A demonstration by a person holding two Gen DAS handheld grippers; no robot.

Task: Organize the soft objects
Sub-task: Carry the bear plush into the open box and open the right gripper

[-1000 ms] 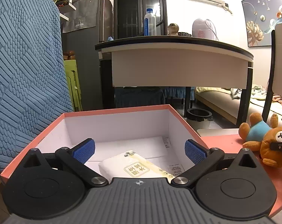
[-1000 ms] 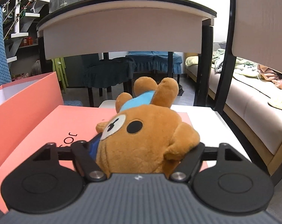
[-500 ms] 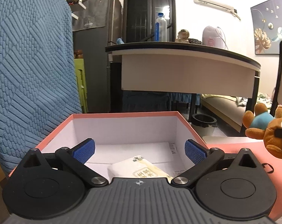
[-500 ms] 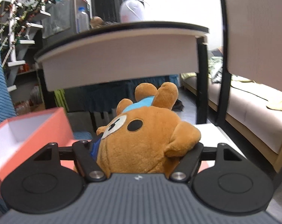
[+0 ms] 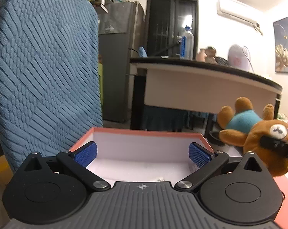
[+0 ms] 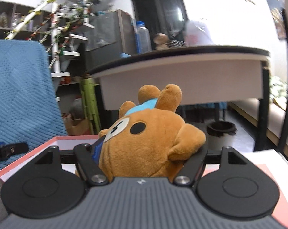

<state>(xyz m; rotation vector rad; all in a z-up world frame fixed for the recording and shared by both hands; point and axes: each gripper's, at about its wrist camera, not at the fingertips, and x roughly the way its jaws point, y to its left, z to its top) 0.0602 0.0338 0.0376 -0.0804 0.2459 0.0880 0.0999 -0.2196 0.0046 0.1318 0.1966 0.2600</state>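
Note:
A brown plush bear (image 6: 149,145) in a blue shirt hangs in the air with my right gripper (image 6: 144,150) shut on its head. In the left wrist view the bear (image 5: 248,129) hovers just right of the pink box (image 5: 144,132), above its right edge. The box has a white inside and stands open. My left gripper (image 5: 143,154) is open over the box's near side, with nothing between its blue pads (image 5: 85,153). Only a sliver of the white tissue pack (image 5: 159,179) in the box shows past the gripper body.
A chair back with a blue textured cover (image 5: 44,76) rises close on the left of the box. The pink lid (image 6: 268,169) lies to the right. Behind stands a dark-topped table (image 5: 201,70) with a bottle on it. A black bin (image 6: 221,127) sits on the floor.
My right gripper lifted the bear off the pink lid and carried it left toward the box. My left gripper rose and drew back, so the tissue pack slid almost out of view.

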